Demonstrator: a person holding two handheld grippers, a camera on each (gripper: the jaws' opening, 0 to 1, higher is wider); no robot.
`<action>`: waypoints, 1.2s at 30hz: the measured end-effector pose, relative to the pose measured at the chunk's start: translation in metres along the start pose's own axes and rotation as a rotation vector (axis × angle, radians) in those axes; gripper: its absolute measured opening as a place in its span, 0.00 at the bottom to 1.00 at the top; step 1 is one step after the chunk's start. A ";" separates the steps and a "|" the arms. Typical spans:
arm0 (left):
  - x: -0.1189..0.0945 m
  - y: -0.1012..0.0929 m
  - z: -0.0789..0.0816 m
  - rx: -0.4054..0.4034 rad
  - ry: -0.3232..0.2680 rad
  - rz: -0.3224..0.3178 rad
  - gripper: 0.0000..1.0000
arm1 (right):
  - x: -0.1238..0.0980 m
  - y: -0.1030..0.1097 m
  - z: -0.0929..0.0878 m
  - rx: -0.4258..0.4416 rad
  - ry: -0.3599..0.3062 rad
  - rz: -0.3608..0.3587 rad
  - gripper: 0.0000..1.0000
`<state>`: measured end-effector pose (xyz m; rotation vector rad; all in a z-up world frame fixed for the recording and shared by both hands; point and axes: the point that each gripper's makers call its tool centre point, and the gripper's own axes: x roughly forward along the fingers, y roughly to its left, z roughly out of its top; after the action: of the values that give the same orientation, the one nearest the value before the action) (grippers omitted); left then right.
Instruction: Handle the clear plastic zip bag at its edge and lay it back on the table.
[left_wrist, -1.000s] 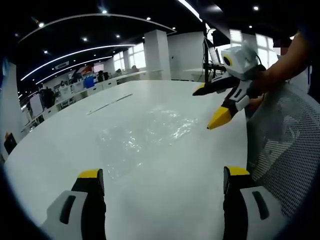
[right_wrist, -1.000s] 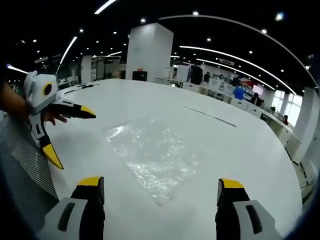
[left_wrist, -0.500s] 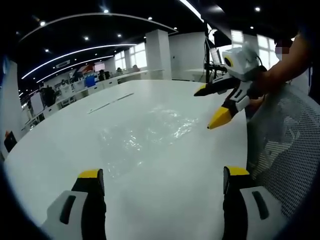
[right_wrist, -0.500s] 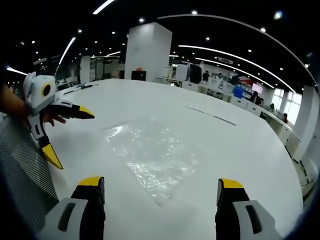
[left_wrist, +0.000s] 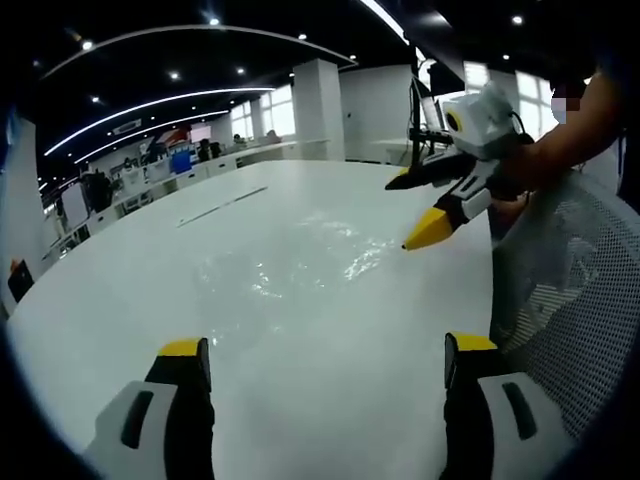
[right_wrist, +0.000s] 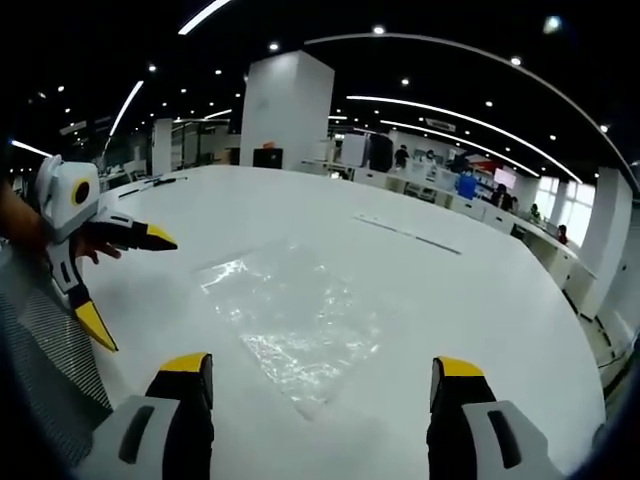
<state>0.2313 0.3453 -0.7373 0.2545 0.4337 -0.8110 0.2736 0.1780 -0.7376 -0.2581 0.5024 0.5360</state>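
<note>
Zip bag (right_wrist: 296, 318) lies flat on table (right_wrist: 480, 290), ahead of right gripper (right_wrist: 318, 375), between its jaw lines. Left gripper (right_wrist: 128, 287) at left of right gripper view, beside bag edge, above table. Left gripper view: bag (left_wrist: 285, 275) ahead, right gripper (left_wrist: 412, 213) at right. Mesh chair back (left_wrist: 570, 290) at table's near edge

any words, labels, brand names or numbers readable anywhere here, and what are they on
No readable text anywhere in either view.
Clear plastic zip bag lying flat on the white table: no print or label visible.
Left hand-held gripper and right hand-held gripper, white with yellow-tipped jaws: no markings legible.
Red and blue signs or screens at the far desks: too small and blurred to read.
</note>
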 end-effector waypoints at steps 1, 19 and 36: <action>0.000 0.000 0.000 0.010 0.002 -0.001 0.97 | 0.001 -0.002 -0.001 -0.001 0.004 -0.007 0.90; -0.002 0.011 0.006 0.015 -0.016 0.024 0.96 | 0.003 -0.012 0.001 0.059 0.012 -0.003 0.74; 0.000 0.005 0.006 0.033 -0.012 0.015 0.93 | 0.030 -0.058 -0.004 0.087 0.099 -0.033 0.51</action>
<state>0.2368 0.3463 -0.7313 0.2832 0.4074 -0.8047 0.3254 0.1410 -0.7504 -0.2103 0.6146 0.4695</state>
